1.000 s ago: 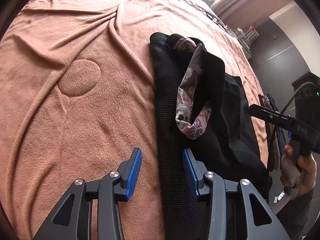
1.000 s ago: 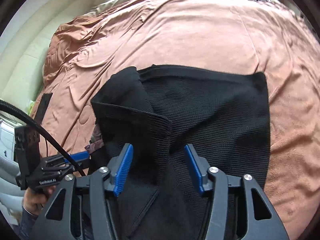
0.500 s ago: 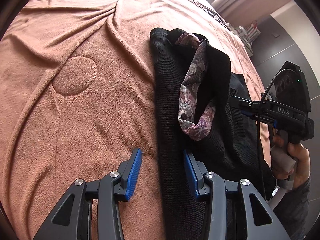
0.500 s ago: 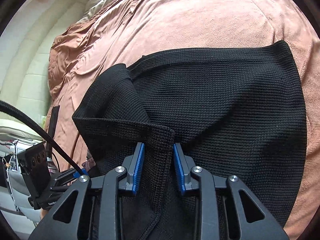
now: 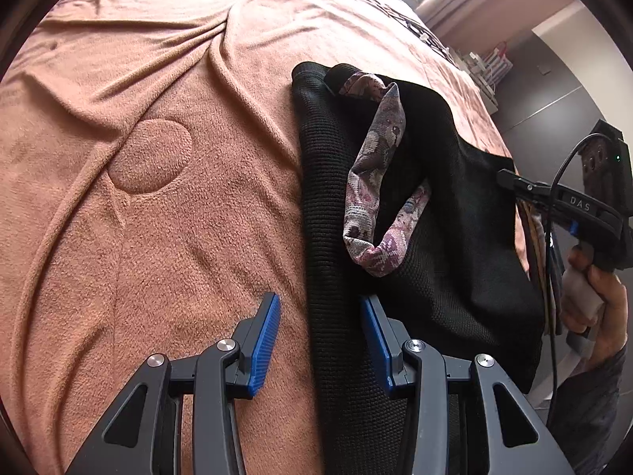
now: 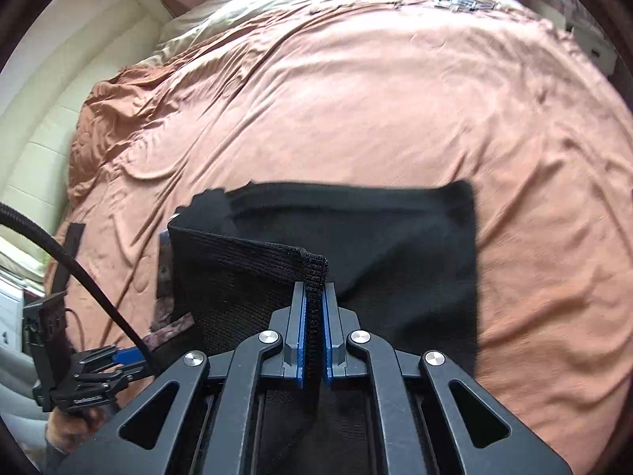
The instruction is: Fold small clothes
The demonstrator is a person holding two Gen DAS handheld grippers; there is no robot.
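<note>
On the bed, over a wrinkled terracotta-brown plush bedspread [image 5: 166, 206], lies a black waffle-knit garment [image 5: 443, 213] with a mauve-and-grey patterned fabric band [image 5: 376, 182] looped across it. In the left wrist view the garment occupies the area from 12 o'clock through 3 o'clock down to 6 o'clock, and its long left edge runs down between the fingers of the left gripper [image 5: 319, 336].

The left gripper's blue-padded fingers [image 5: 264, 340] stand spread apart. The left pad is over the bedspread; the right pad is over the knit. Neither pad presses on the cloth.

The right gripper [image 6: 314, 316] has just been closing, and its blue pads are now pressed onto a ribbed hem edge of the black garment. A fold of cloth rises from the pinch point toward 10 o'clock in the right wrist view, lifted off the rest of the garment, which lies flat toward 1 o'clock and 3 o'clock. That flat part is motion-blurred.

In the left wrist view the right gripper appears at 3 o'clock, held by a hand [image 5: 597, 308] in a dark sleeve. In the right wrist view the left gripper appears at 8 o'clock, with the patterned band just beside it.
</note>
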